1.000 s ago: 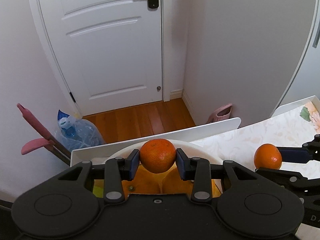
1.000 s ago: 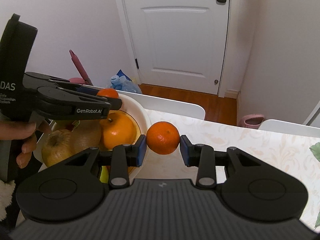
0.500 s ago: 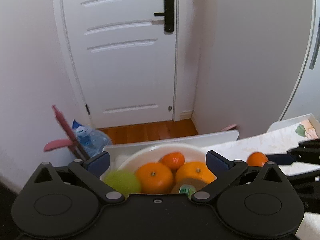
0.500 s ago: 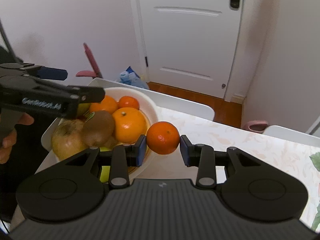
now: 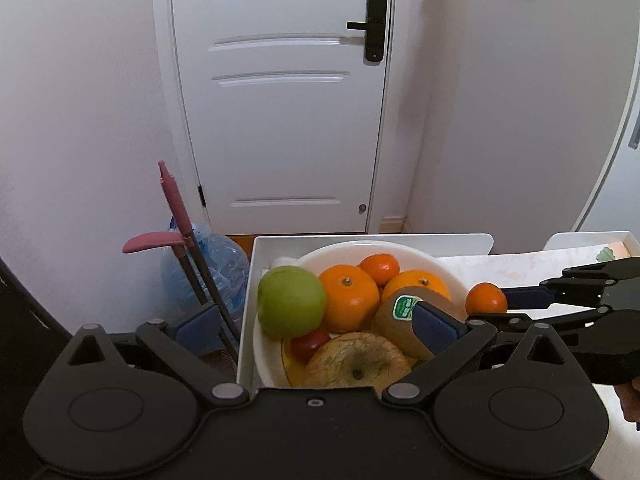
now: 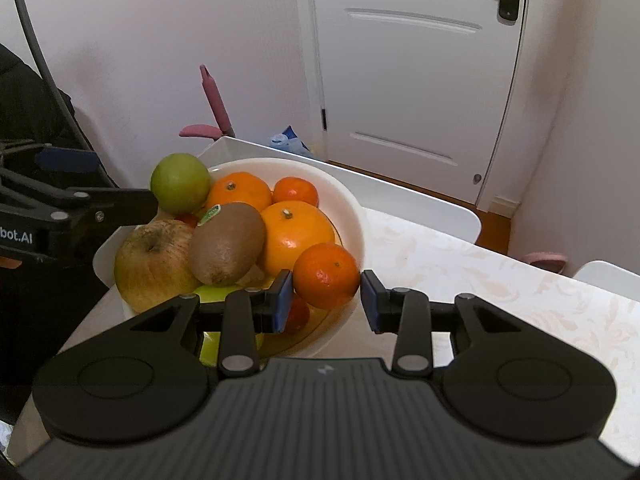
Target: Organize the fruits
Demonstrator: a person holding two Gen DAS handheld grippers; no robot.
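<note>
I have a mandarin [image 6: 326, 275] pinched between my right tool's [image 6: 325, 299] pads, held just over the near rim of the bowl [image 6: 352, 208] so it can drop onto the pile beside the big orange [image 6: 296, 236] and kiwi [image 6: 227, 243]. My left tool [image 5: 316, 326] stands spread wide and empty, back from the bowl, leaving room. The bowl sits at the counter's [image 6: 500, 292] corner, heaped full, so I judge the mandarin could roll off.
</note>
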